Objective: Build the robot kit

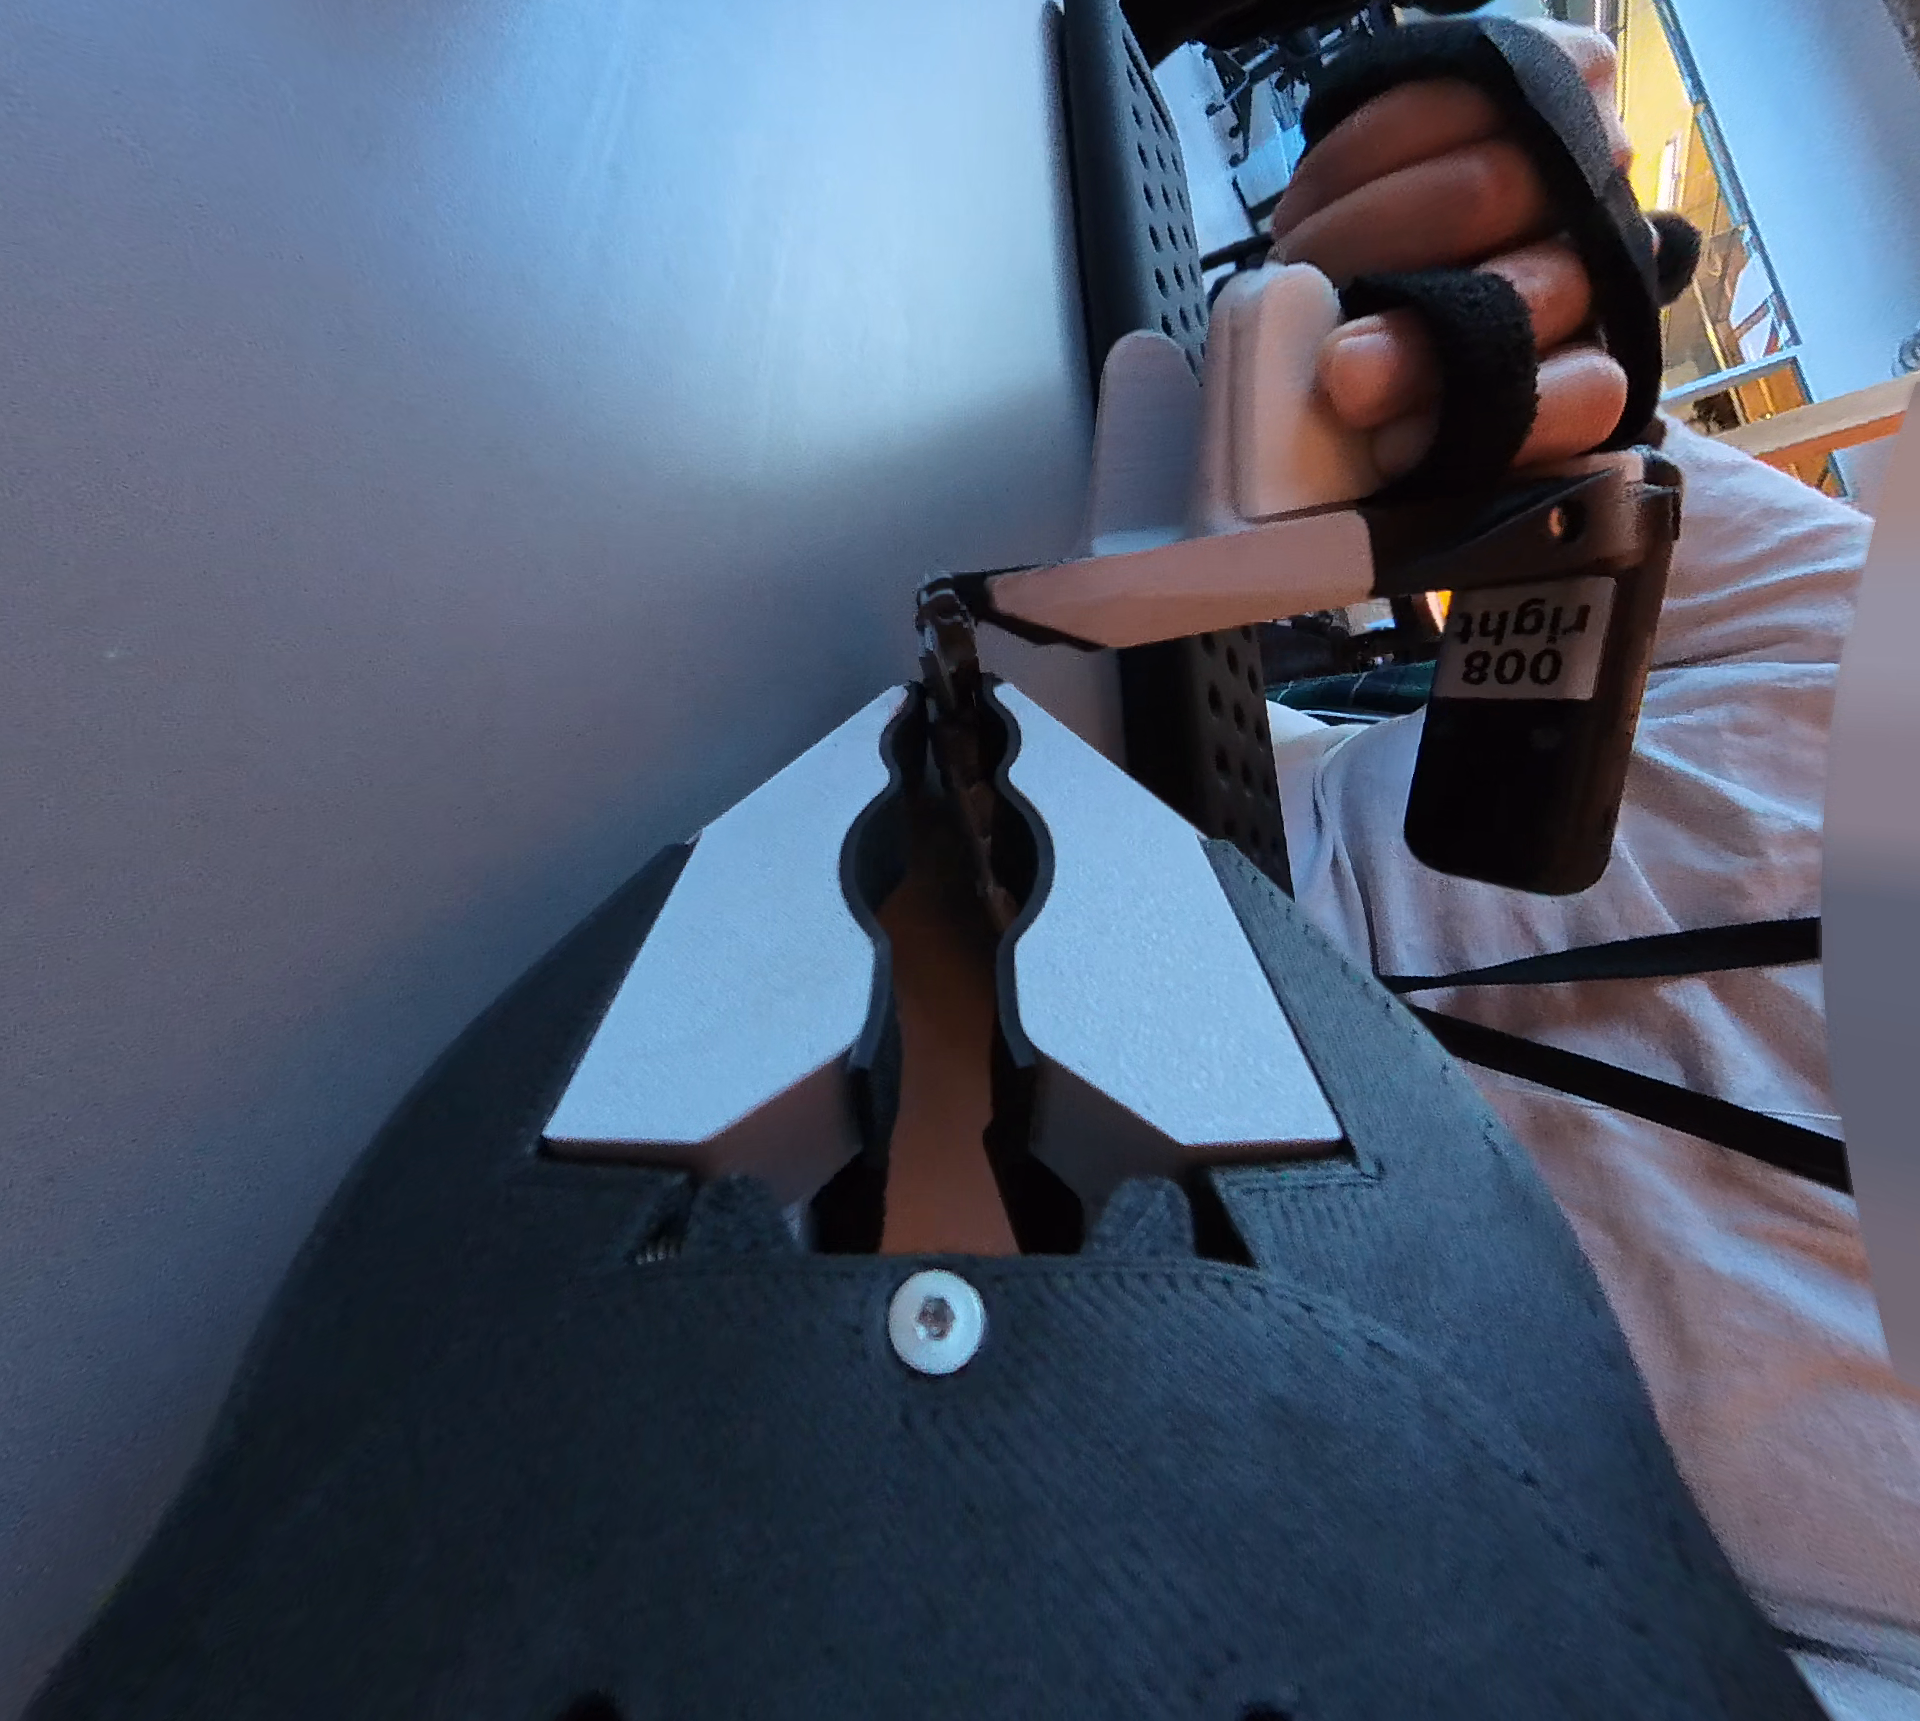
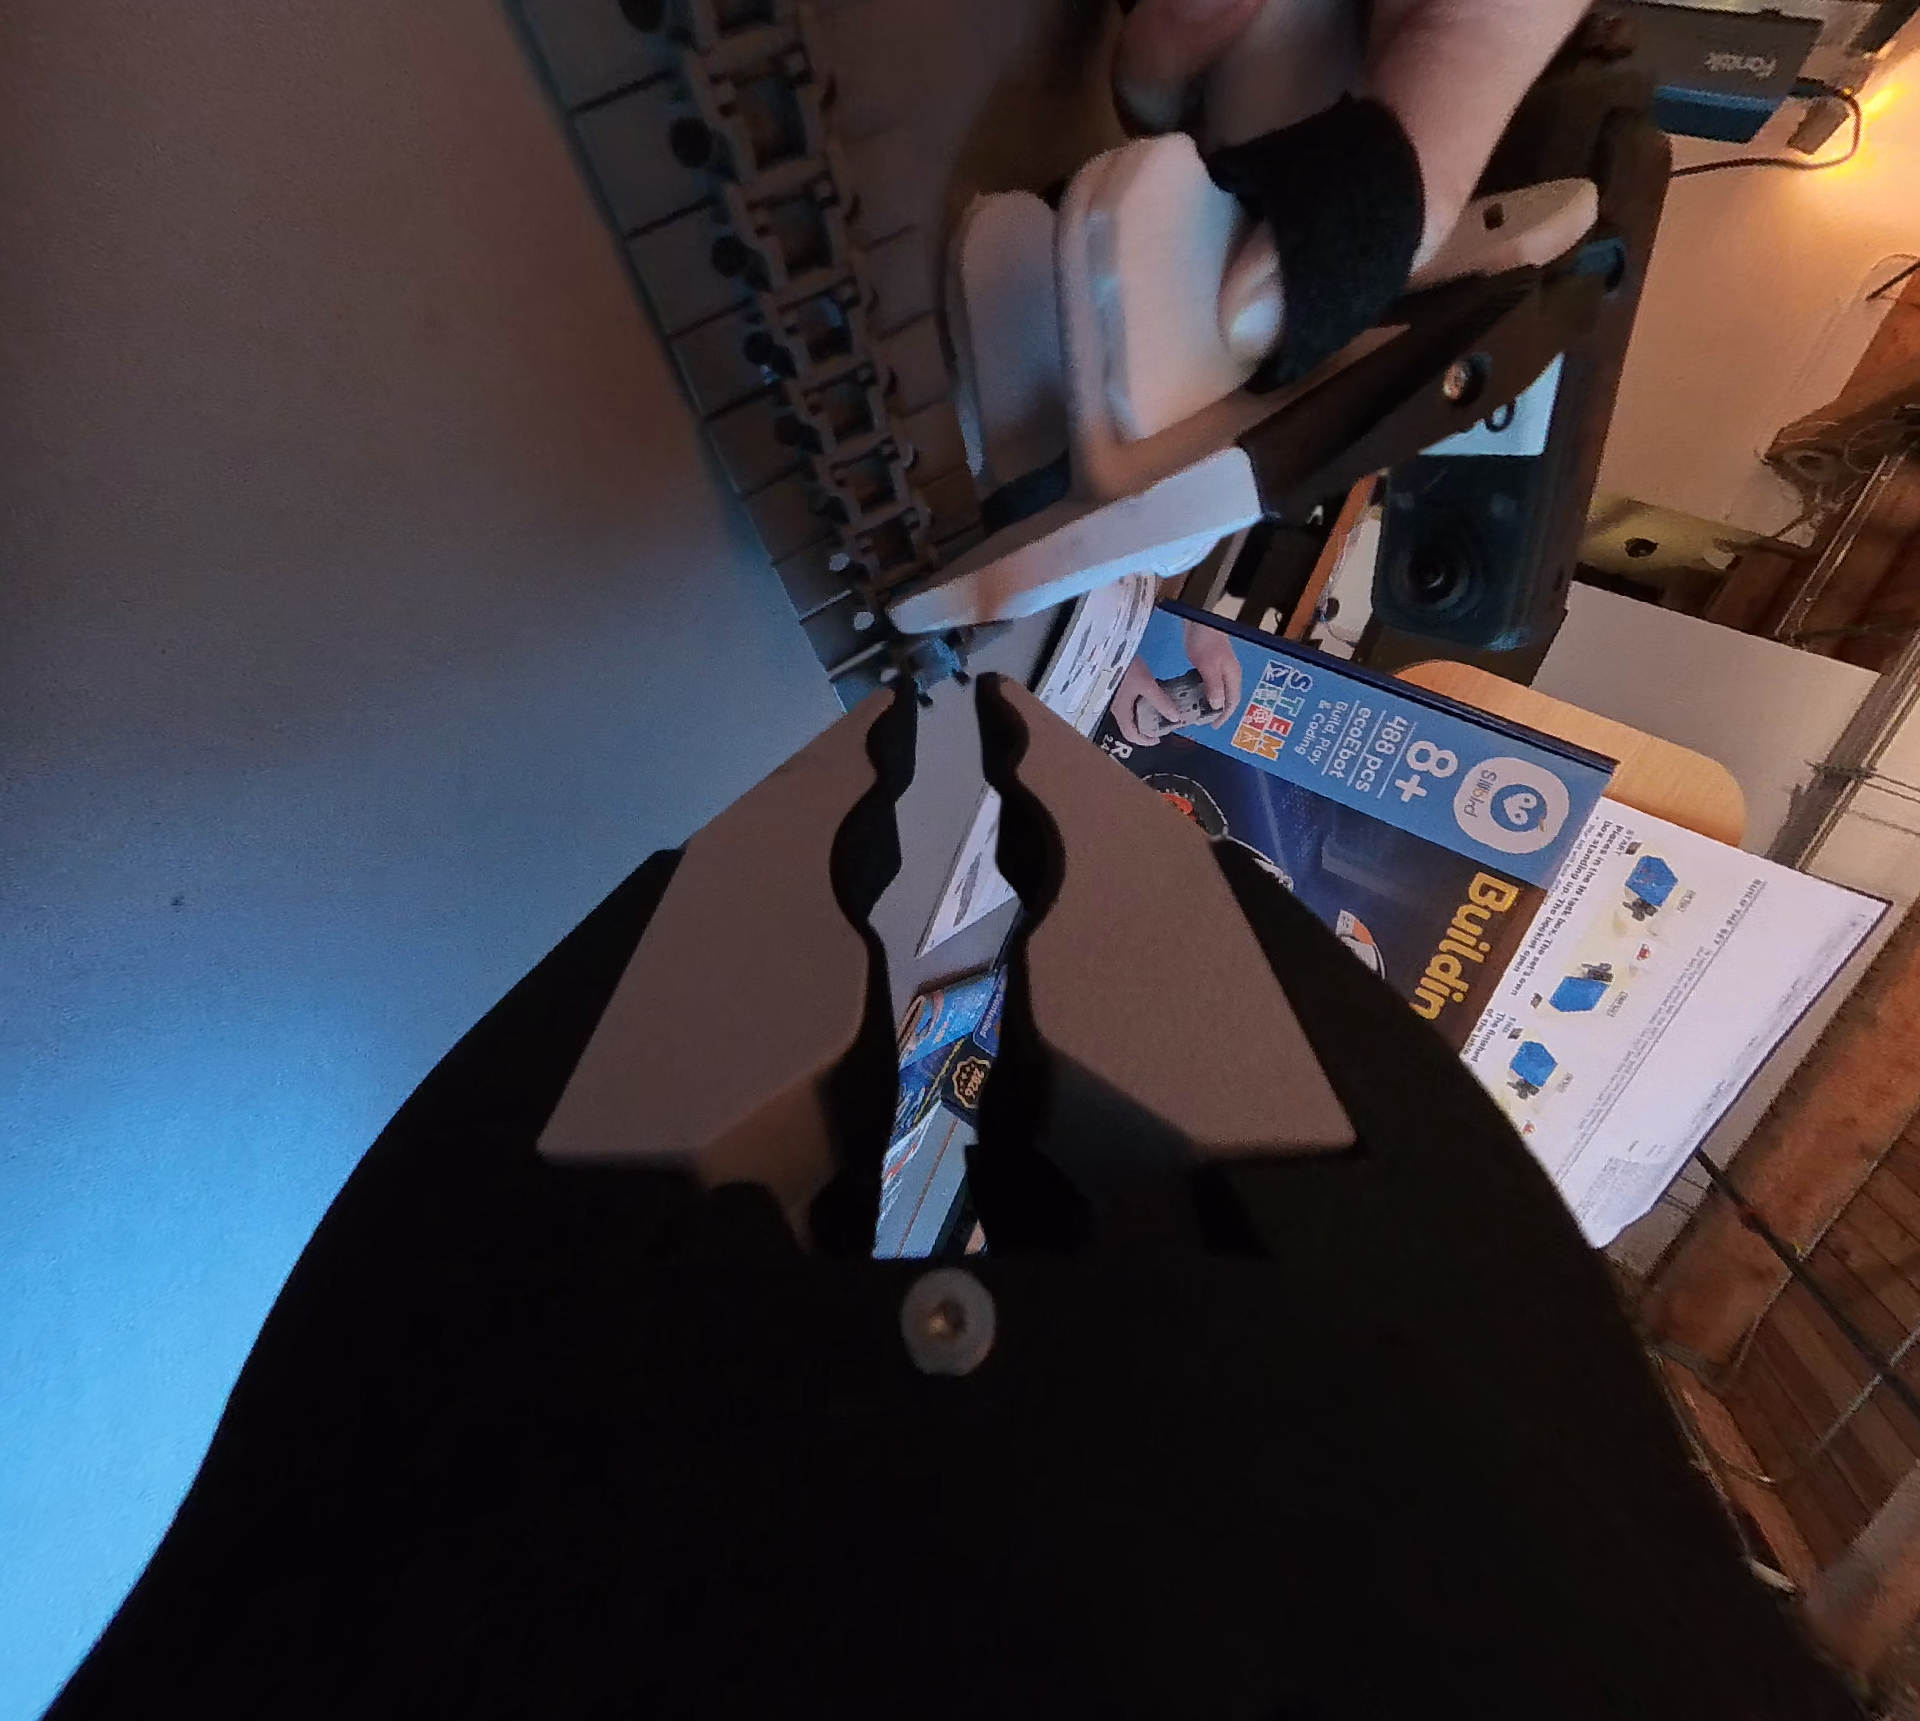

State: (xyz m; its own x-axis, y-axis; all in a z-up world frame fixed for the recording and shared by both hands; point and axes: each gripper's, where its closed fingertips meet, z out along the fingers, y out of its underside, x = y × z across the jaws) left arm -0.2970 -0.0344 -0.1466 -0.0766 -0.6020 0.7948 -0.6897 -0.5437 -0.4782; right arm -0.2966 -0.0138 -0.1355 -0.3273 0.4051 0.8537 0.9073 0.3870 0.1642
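Left hand-held gripper (image 1: 951, 715) is closed on a dark linked chain (image 1: 961, 767); the right hand-held gripper (image 2: 948, 692), jaws slightly parted, pinches the chain's tip (image 2: 935, 665), apparently stretching it between them for alignment. The chain runs above the pale tabletop (image 1: 468, 321), near its edge, beside a blue box (image 2: 1382, 798); open room lies leftward.

White sticker (image 1: 1519, 638): printed writing, on the far gripper's black body.
Blue box (image 2: 1382, 850): lettering and numbers.
White sheet (image 2: 1704, 1037): small print.
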